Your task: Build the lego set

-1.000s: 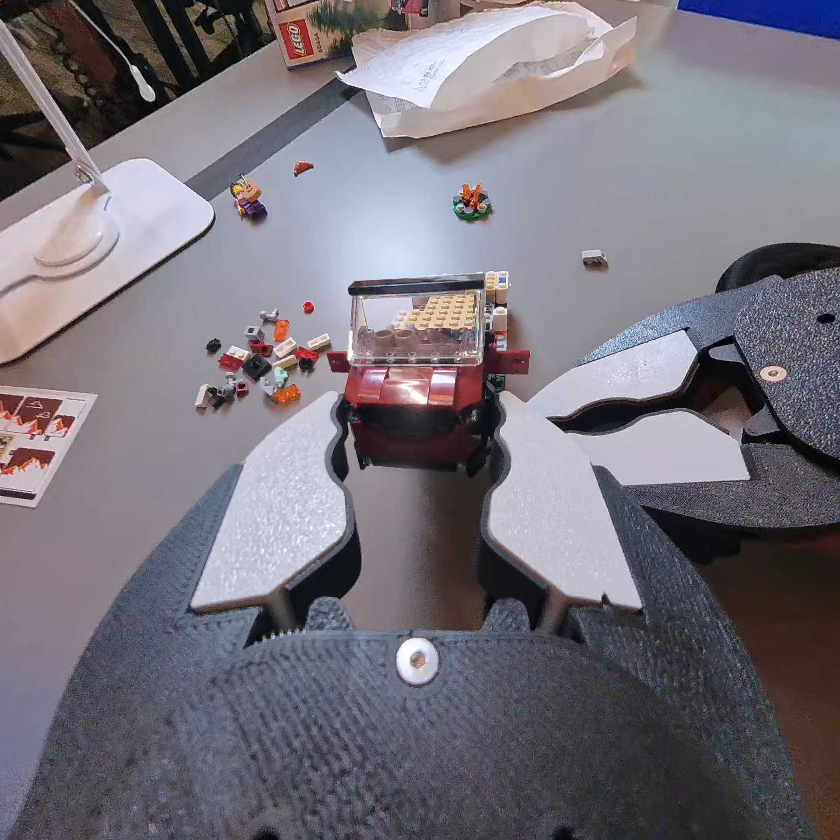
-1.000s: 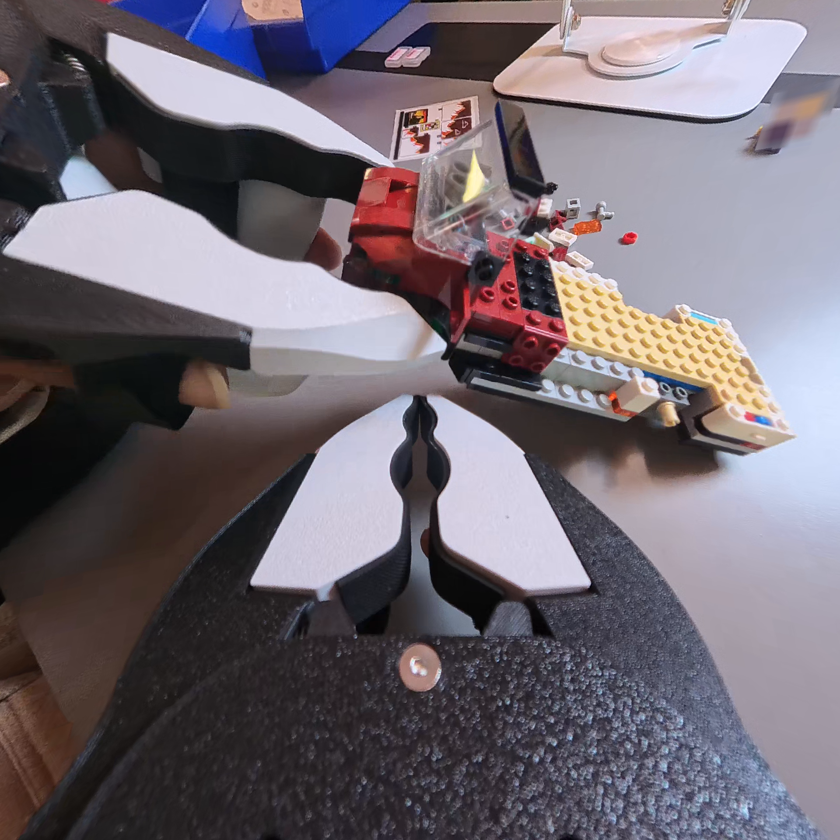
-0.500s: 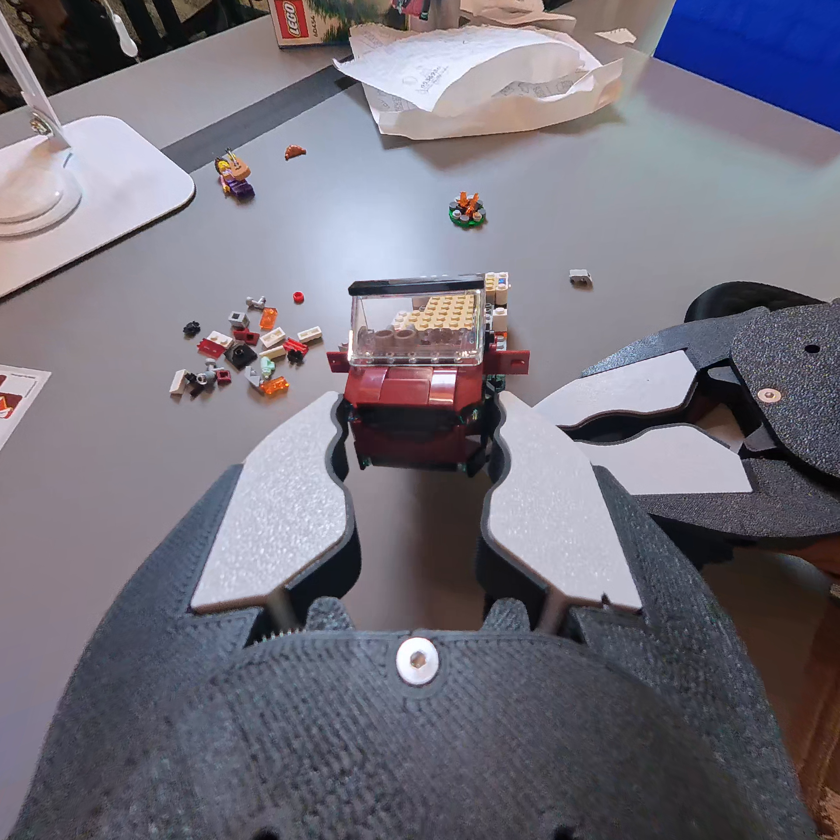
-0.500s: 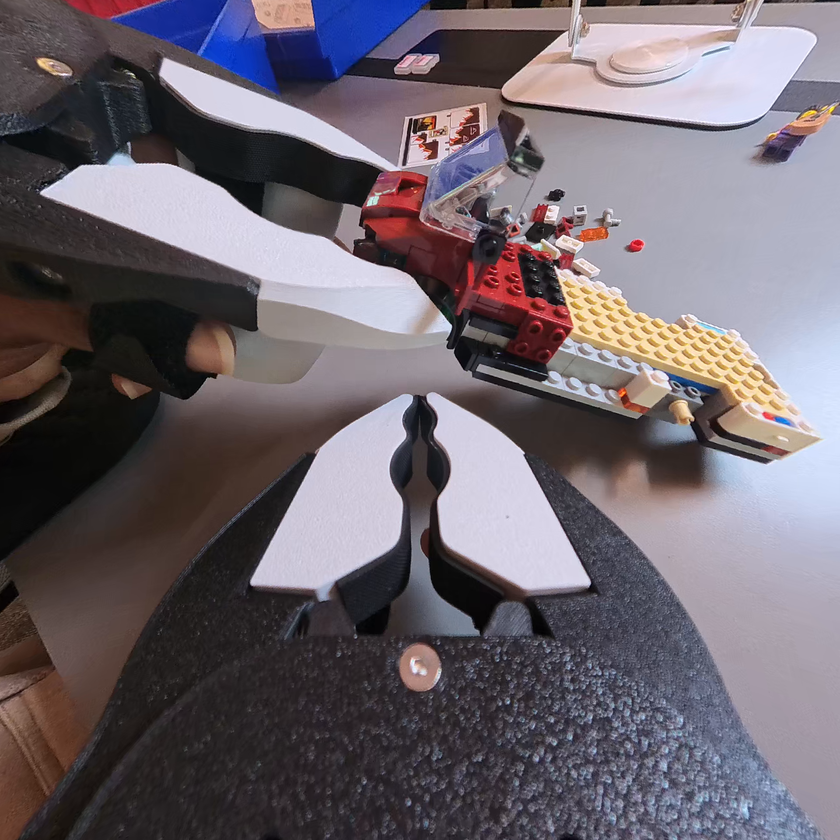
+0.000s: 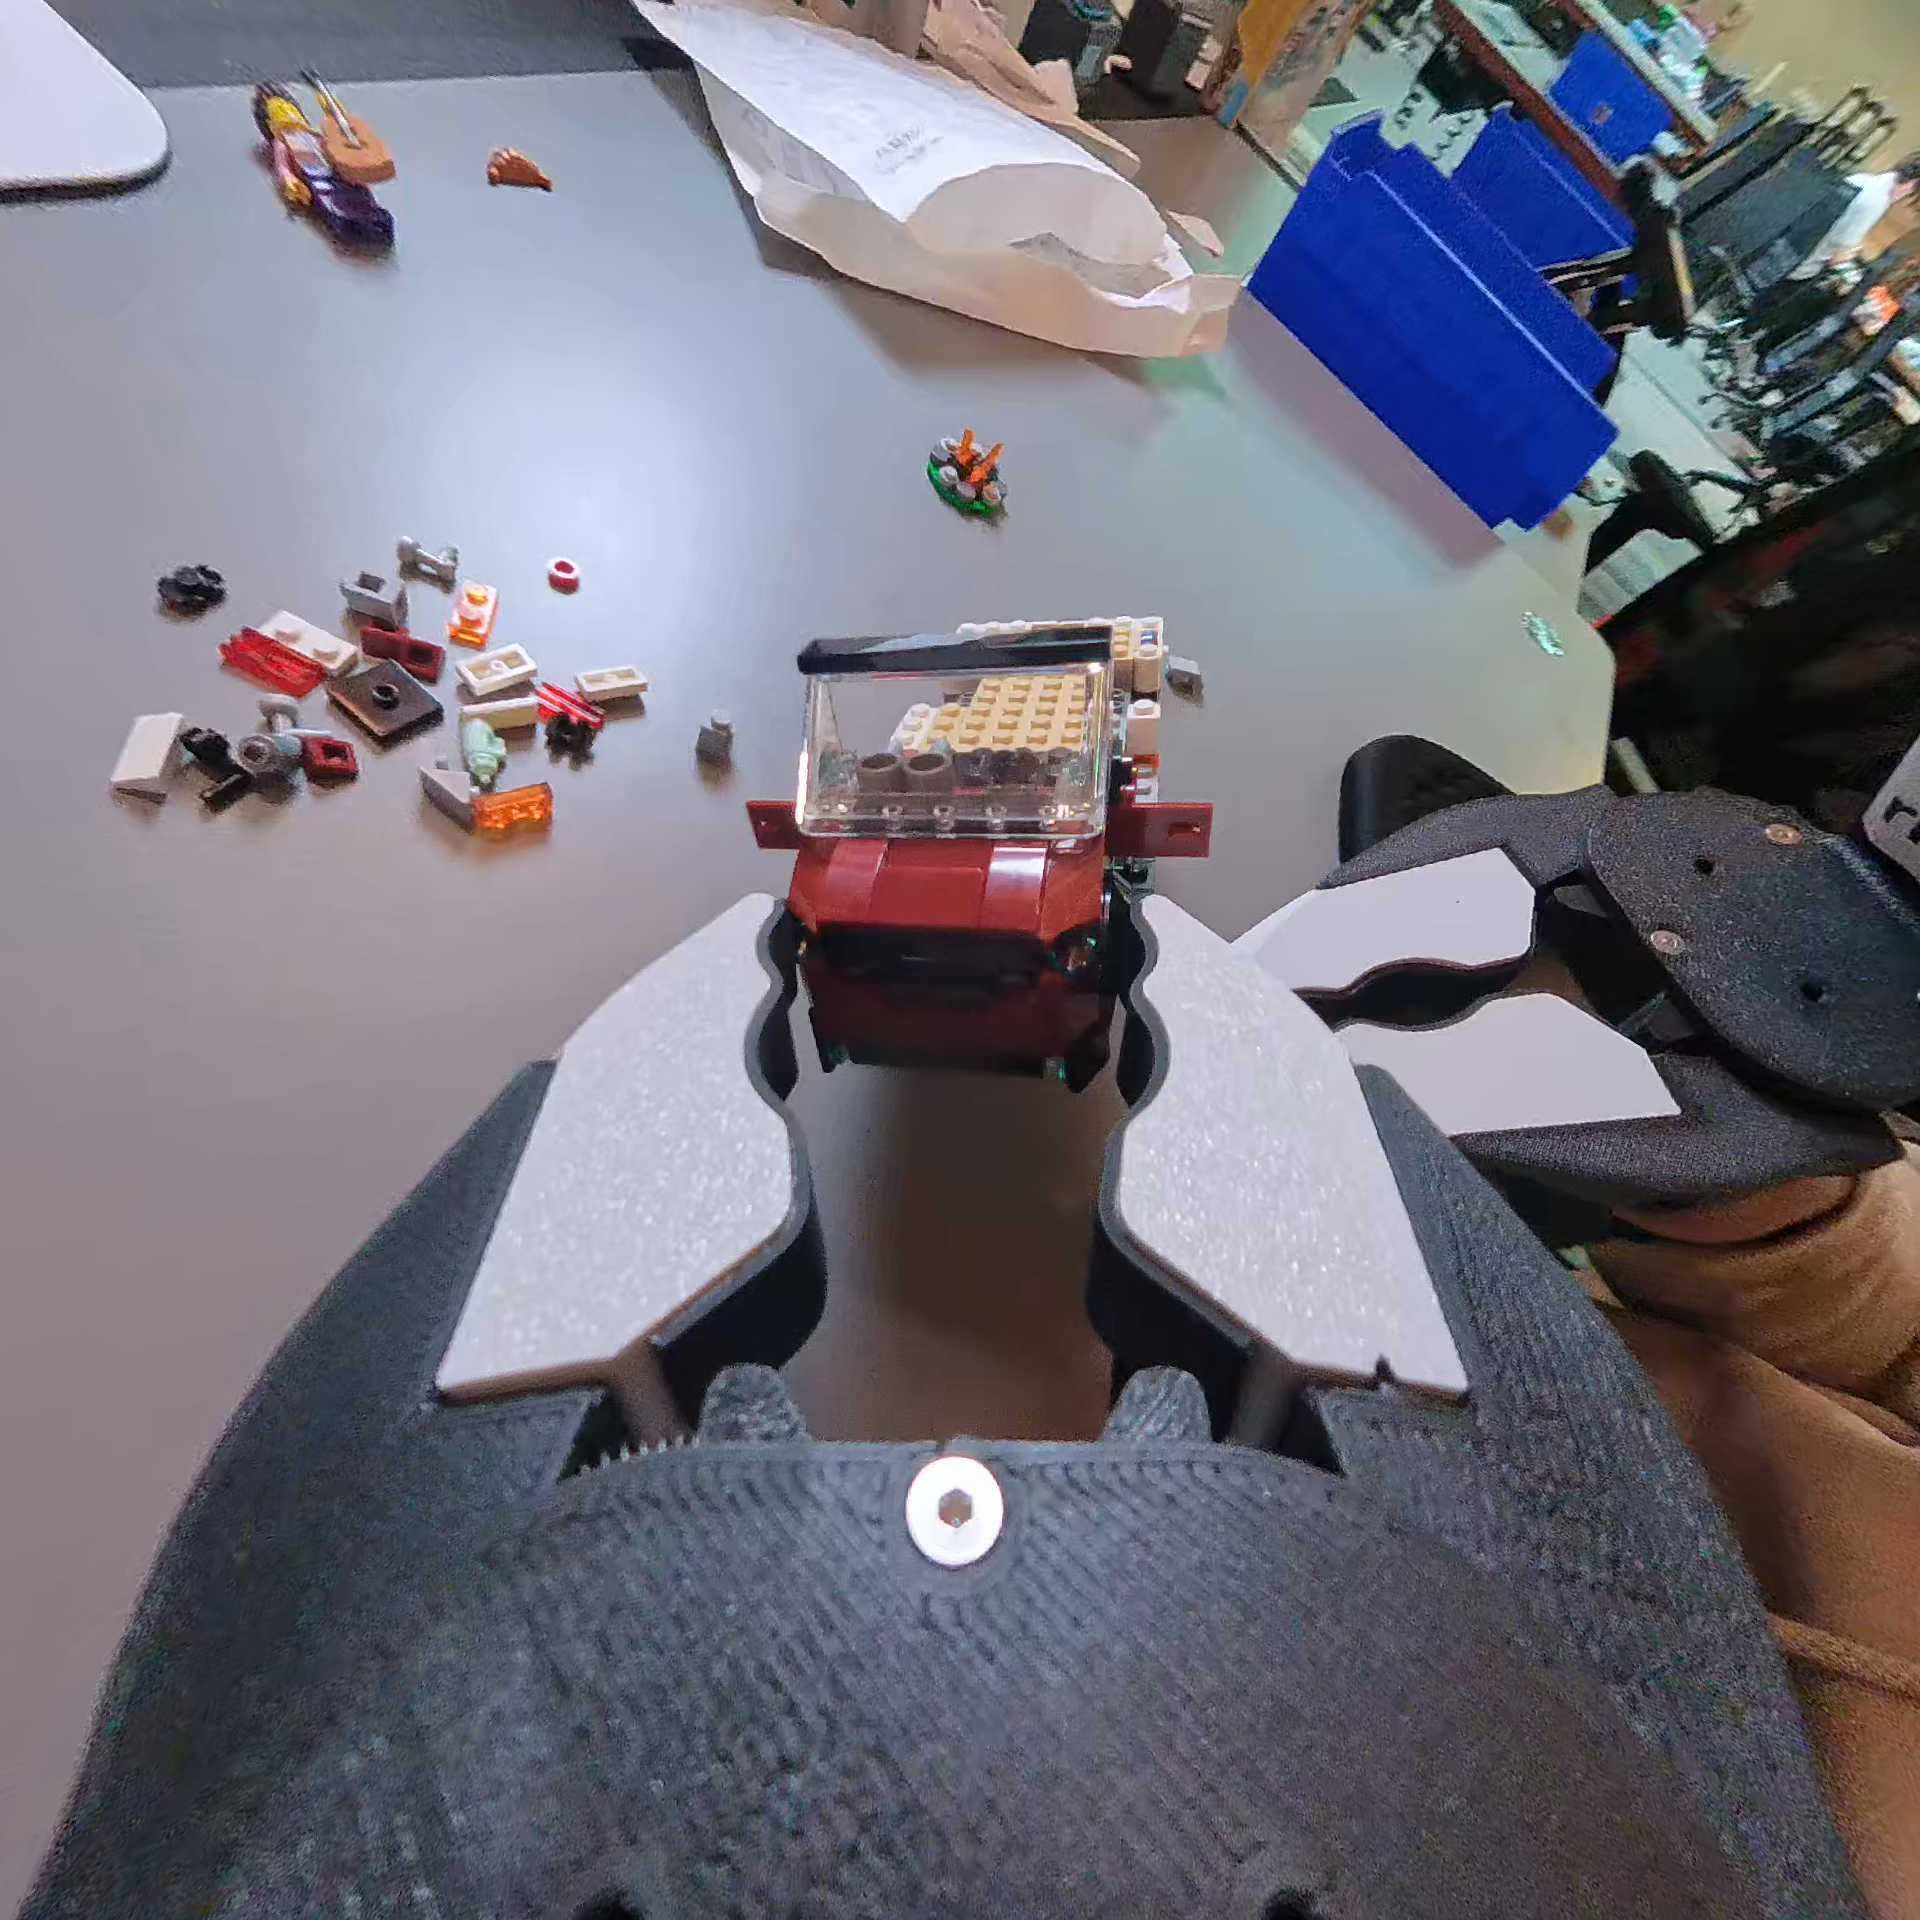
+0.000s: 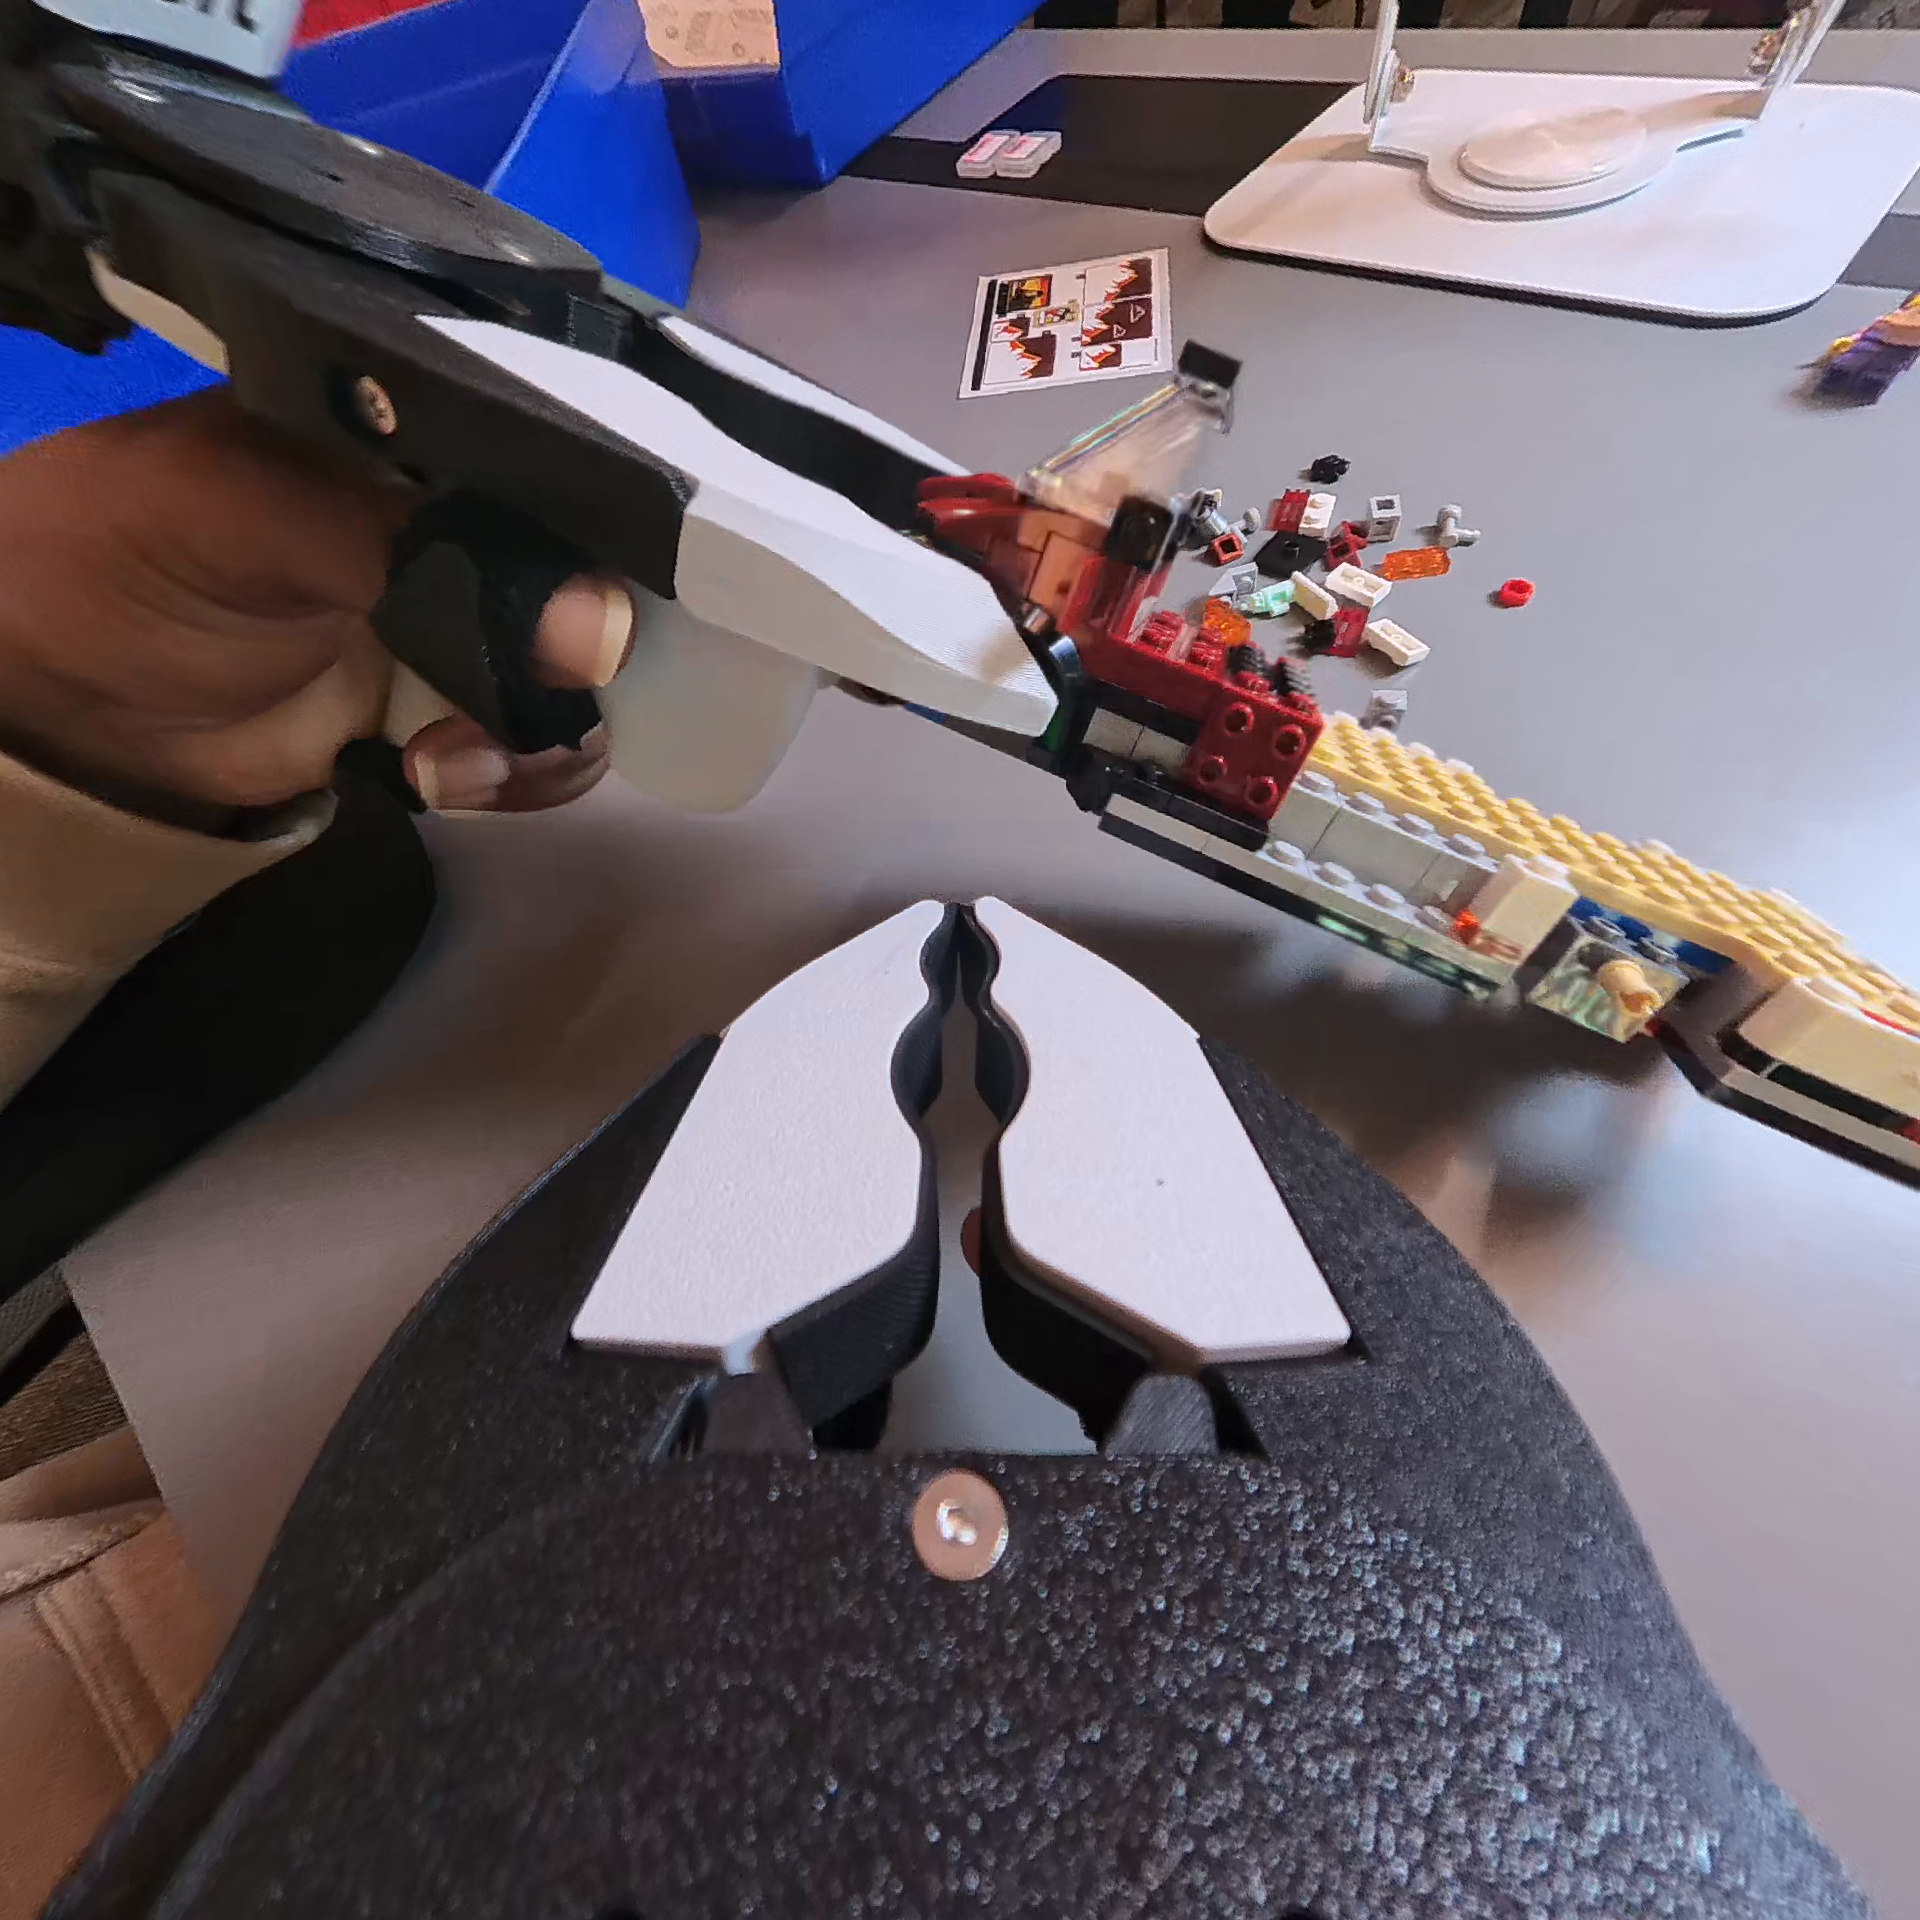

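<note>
My left gripper (image 5: 956,956) is shut on the dark red front of a brick-built vehicle (image 5: 951,914) with a clear windscreen (image 5: 951,758) and a tan studded deck behind it. Both pads press its sides. The right wrist view shows the vehicle (image 6: 1455,831) held tilted above the grey table, its far end lower, with the left gripper's fingers (image 6: 852,603) on its nose. My right gripper (image 6: 961,920) is shut with nothing between its pads, just in front of the vehicle's near side; it also shows at the right of the left wrist view (image 5: 1382,977).
Loose small bricks (image 5: 395,686) lie on the table (image 5: 520,364) to the left. A minifigure (image 5: 322,156), a small green and orange piece (image 5: 966,478), a white paper bag (image 5: 935,177), blue bins (image 5: 1455,291), a white lamp base (image 6: 1558,187) and a printed sheet (image 6: 1070,322) lie farther off. The tips of one gripper are about 5 cm away from the tips of the other. The left tips stand about 25 cm off the minifigure (image 5: 322,156).
The left gripper has swung right and tipped with the vehicle still in its grasp; the vehicle's far end now hangs lower. The right gripper stays shut close by.
</note>
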